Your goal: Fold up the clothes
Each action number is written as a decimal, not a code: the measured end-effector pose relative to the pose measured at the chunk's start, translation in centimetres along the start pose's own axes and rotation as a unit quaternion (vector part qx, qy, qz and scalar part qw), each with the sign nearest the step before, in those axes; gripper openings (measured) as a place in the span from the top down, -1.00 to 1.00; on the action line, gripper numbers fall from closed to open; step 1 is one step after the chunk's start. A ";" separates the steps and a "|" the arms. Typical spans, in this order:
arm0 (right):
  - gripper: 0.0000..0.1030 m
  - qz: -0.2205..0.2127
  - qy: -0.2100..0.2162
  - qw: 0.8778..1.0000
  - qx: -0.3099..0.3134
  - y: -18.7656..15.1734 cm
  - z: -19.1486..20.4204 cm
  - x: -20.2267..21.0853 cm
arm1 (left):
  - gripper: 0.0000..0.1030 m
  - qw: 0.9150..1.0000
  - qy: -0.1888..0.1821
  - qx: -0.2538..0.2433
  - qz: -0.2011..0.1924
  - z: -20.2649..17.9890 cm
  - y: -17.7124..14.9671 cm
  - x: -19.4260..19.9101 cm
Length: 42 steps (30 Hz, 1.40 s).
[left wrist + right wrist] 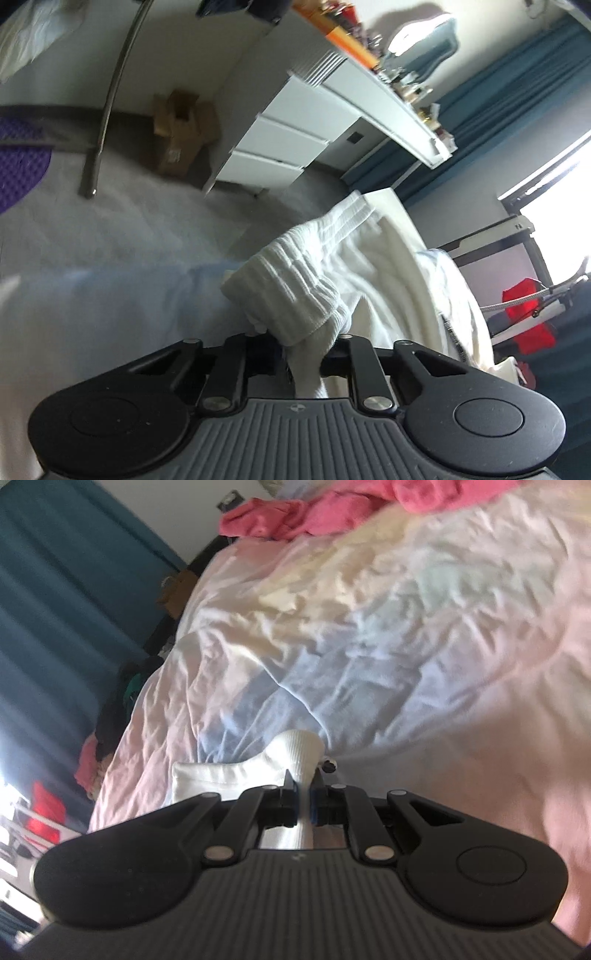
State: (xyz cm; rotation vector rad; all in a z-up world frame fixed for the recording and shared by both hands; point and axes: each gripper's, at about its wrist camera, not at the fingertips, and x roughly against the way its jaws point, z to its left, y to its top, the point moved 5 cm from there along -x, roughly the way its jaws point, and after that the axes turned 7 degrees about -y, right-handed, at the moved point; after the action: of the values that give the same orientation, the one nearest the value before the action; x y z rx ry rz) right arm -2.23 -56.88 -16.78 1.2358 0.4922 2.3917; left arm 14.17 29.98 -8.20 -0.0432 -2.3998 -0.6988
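White ribbed sock, soft knit, ran between both my claws above the rumpled pale bedsheet. My right claw was clamped tight on one end; my left claw pinched the bunched, corrugated cuff.

Right gripper clamped on a white sock, over the bed.

Jaws pinched tight on the sock's middle; ribbed part bulges up past them, the rest trails left onto the rumpled white sheet. Pink garment heaped at the bed's far edge. Teal curtain beyond the left edge. Dark clothes piled beside that edge.
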 end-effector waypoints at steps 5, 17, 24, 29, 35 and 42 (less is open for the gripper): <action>0.86 -0.002 -0.010 0.999 -0.035 0.7 -1.2 0.7 | 0.82 0.999 0.005 -0.022 0.025 -0.9 2.7 3.7; 0.76 0.021 -0.098 0.994 -0.030 1.1 -4.4 1.1 | 0.79 0.989 0.050 -0.079 0.115 5.7 1.9 6.1; -0.29 -0.042 -0.165 0.985 0.024 1.6 -3.5 3.2 | -0.17 0.974 0.062 -0.166 0.143 6.1 1.4 6.9; -0.56 -0.092 -0.111 0.986 0.079 1.6 -0.4 4.8 | -0.71 0.956 0.073 -0.277 0.061 2.2 1.2 10.9; -0.56 -0.116 -0.026 0.973 0.198 -0.5 5.7 5.1 | -0.88 0.935 -0.010 -0.354 -0.005 -5.8 -3.8 13.8; -0.55 -0.052 0.058 0.937 0.340 -3.9 10.5 0.3 | -0.90 0.904 -0.133 -0.405 0.026 -14.2 -15.2 11.8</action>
State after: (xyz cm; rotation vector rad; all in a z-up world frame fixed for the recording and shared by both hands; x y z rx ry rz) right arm 7.04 -52.14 -12.71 1.2751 1.4761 2.2749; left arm 9.74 8.24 0.91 -0.5759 -2.1603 -1.7055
